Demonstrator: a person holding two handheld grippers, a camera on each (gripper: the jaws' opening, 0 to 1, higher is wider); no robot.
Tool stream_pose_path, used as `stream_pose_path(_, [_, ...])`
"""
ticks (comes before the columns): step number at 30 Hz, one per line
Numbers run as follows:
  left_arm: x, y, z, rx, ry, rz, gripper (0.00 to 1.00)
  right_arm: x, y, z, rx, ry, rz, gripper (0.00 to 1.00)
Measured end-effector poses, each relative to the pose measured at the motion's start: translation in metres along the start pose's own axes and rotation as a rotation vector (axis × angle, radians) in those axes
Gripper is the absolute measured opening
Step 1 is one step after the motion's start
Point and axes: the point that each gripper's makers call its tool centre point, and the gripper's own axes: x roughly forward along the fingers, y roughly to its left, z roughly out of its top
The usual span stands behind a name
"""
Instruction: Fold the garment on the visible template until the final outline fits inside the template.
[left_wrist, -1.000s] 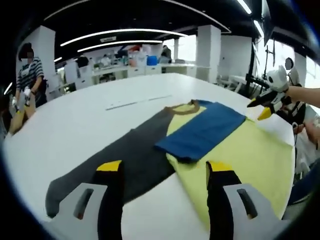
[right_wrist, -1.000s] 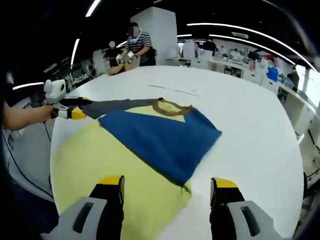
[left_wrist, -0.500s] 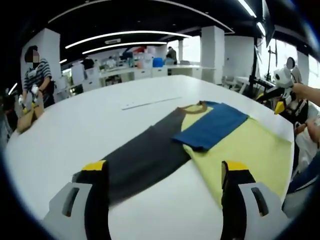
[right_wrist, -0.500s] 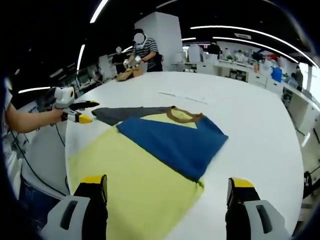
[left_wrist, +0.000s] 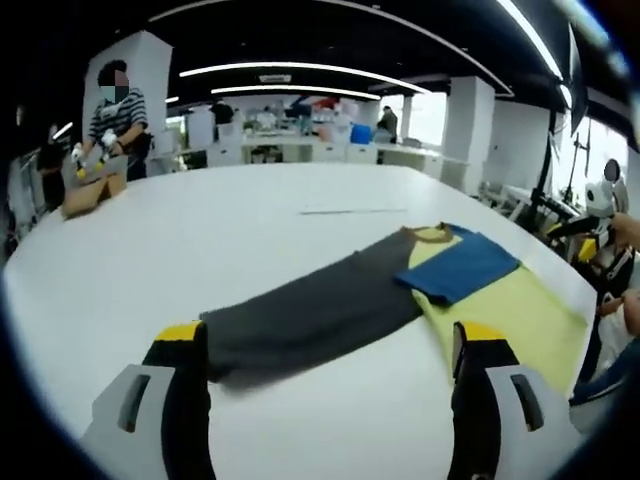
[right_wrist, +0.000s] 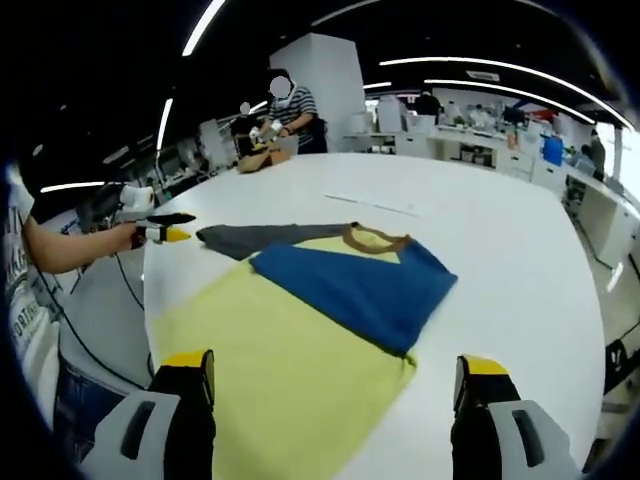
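- Grippers have both backed off since a second ago: our left gripper (left_wrist: 325, 350) and right gripper (right_wrist: 330, 375) hang above the table (left_wrist: 200, 230) with jaws apart, holding nothing.
- We see the garment (right_wrist: 300, 330) lying flat, its blue sleeve (right_wrist: 350, 285) folded across the yellow body, unchanged in shape.
- We see the grey sleeve (left_wrist: 310, 310) still stretched outward, so one fold looks done; we judge the grey side comes next.
- We cannot make out a template outline.

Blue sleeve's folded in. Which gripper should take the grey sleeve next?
Probably left. The grey sleeve ends just ahead of the open left gripper; the right gripper sits over the yellow body.
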Motion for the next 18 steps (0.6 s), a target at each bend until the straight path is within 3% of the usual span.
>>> stream_pose_path(8, [-0.015, 0.021, -0.011, -0.045, 0.013, 0.074, 0.87, -0.010, -0.001, -0.001, 0.008, -0.006, -0.020, 0.96])
stream_pose_path(18, [-0.027, 0.057, -0.030, -0.113, 0.033, 0.172, 0.62, -0.020, -0.006, -0.006, 0.040, -0.009, -0.050, 0.91])
